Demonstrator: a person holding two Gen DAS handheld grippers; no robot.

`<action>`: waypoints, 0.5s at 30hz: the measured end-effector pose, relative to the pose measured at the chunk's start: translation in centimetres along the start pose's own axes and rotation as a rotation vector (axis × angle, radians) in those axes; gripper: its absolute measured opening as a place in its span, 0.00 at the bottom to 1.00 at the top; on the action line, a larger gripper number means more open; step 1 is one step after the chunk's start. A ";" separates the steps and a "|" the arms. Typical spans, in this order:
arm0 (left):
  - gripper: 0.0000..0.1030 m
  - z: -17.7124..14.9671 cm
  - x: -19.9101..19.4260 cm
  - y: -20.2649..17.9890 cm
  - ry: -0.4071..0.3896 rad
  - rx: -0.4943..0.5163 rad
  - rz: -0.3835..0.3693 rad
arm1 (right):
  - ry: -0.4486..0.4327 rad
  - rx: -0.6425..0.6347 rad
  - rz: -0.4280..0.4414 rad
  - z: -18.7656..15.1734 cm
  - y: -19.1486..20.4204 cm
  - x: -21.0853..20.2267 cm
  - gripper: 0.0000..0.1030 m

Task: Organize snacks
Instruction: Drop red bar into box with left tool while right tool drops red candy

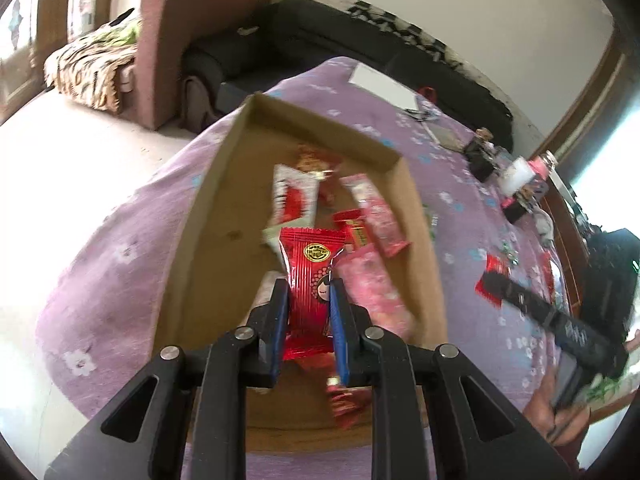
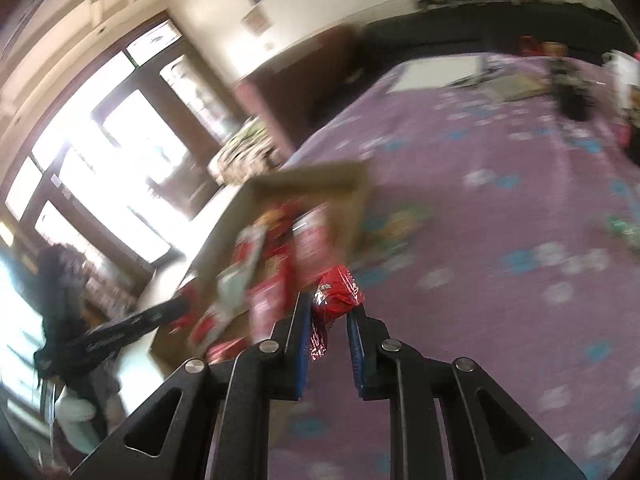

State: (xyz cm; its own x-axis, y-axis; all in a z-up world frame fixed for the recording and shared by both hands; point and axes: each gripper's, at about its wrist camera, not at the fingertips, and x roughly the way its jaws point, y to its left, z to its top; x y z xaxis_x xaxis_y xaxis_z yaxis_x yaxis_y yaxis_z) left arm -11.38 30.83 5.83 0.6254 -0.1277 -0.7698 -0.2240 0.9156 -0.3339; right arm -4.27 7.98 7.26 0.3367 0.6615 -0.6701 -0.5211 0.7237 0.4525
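Observation:
My left gripper (image 1: 309, 292) is shut on a red snack packet (image 1: 310, 276) with a gold seal and holds it above the open cardboard box (image 1: 208, 208). Several red and pink snack packets (image 1: 372, 208) lie in the box. My right gripper (image 2: 329, 310) is shut on a small crumpled red snack packet (image 2: 336, 290) above the purple floral cloth, beside the box's right wall (image 2: 348, 200). The right wrist view is blurred. The right gripper also shows in the left wrist view (image 1: 496, 284), over another red packet on the cloth.
A purple flowered cloth (image 1: 100, 280) covers the table. White paper (image 1: 384, 84), small bottles and a black case (image 1: 484, 156) sit at its far side. A maroon armchair (image 1: 160, 60) and a black sofa (image 1: 280, 40) stand behind. Green wrappers (image 2: 624, 228) lie on the cloth.

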 end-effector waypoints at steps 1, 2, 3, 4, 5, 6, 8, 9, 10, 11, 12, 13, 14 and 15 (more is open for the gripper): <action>0.17 0.0 0.1 0.5 -0.001 -0.014 0.001 | 0.011 -0.017 0.007 -0.6 1.2 0.4 0.17; 0.17 0.0 0.2 0.8 -0.001 -0.021 -0.001 | 0.026 -0.038 0.012 -1.0 2.5 1.2 0.17; 0.17 0.1 0.3 1.2 -0.001 -0.033 -0.002 | 0.033 -0.047 0.013 -1.2 3.2 1.6 0.17; 0.17 0.1 0.5 1.6 -0.001 -0.043 -0.003 | 0.051 -0.058 0.017 -1.6 4.1 2.3 0.17; 0.17 0.0 0.6 1.9 -0.001 -0.050 -0.002 | 0.067 -0.066 0.018 -1.9 4.7 2.9 0.17; 0.17 0.0 0.7 2.0 -0.001 -0.052 0.002 | 0.079 -0.076 0.013 -2.2 5.3 3.4 0.17; 0.17 -0.1 1.1 2.2 0.003 -0.056 0.002 | 0.093 -0.099 -0.014 -2.6 6.1 4.2 0.17; 0.17 -0.2 1.3 2.3 0.006 -0.063 -0.004 | 0.100 -0.103 -0.019 -2.8 6.3 4.5 0.17; 0.17 -0.3 1.3 2.5 0.008 -0.069 -0.007 | 0.107 -0.105 -0.023 -2.9 6.5 4.8 0.17; 0.17 -0.4 1.5 2.8 0.009 -0.077 -0.010 | 0.112 -0.105 -0.027 -3.0 6.7 5.1 0.17; 0.17 -0.3 1.5 2.9 0.008 -0.080 -0.013 | 0.115 -0.106 -0.033 -3.1 6.9 5.3 0.17; 0.17 -0.4 1.5 2.9 0.003 -0.082 -0.025 | 0.116 -0.108 -0.039 -3.2 7.0 5.6 0.18; 0.17 -0.4 1.4 2.9 -0.002 -0.084 -0.027 | 0.116 -0.111 -0.046 -3.2 7.0 5.8 0.19; 0.17 -0.4 1.4 3.0 -0.005 -0.085 -0.029 | 0.114 -0.117 -0.056 -3.3 7.2 5.9 0.19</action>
State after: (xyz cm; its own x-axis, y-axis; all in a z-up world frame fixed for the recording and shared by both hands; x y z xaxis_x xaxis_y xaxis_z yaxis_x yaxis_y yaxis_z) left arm -11.50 33.29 3.56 0.6364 -0.1518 -0.7563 -0.2682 0.8757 -0.4015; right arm -8.62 16.45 4.67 0.2801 0.5893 -0.7578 -0.5942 0.7265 0.3452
